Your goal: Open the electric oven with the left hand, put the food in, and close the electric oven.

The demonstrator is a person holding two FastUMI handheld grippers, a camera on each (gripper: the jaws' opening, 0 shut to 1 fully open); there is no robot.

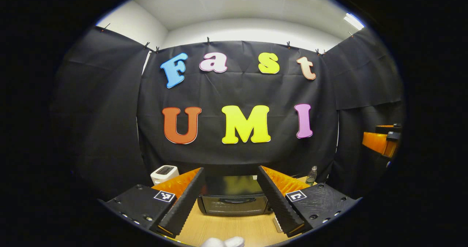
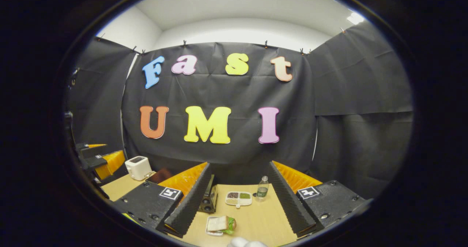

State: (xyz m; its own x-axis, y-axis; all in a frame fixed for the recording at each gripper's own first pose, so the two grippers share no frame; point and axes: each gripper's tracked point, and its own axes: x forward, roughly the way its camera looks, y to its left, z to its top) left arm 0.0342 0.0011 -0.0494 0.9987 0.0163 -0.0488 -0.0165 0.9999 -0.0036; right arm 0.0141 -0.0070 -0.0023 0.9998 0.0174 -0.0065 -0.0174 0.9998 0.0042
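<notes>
A black electric oven (image 1: pixel 233 200) with its door closed stands on the wooden table, straight ahead of my left gripper (image 1: pixel 230 173), which hangs open well short of it with nothing between its fingers. In the right gripper view the oven's right side with knobs (image 2: pixel 209 199) peeks out behind the left finger. A sandwich on a small white plate (image 2: pixel 220 225) lies on the table close below my right gripper (image 2: pixel 239 168), which is open and holds nothing. The left gripper (image 2: pixel 98 159) shows at the left edge of the right gripper view, and the right gripper (image 1: pixel 382 141) at the right edge of the left gripper view.
A white toaster (image 1: pixel 164 173) stands left of the oven, also seen as the toaster (image 2: pixel 138 167). A small water bottle (image 2: pixel 261 189) and a white divided tray of food (image 2: pixel 238 198) sit right of the oven. The wooden table (image 1: pixel 226 228) runs up to the black cloth wall.
</notes>
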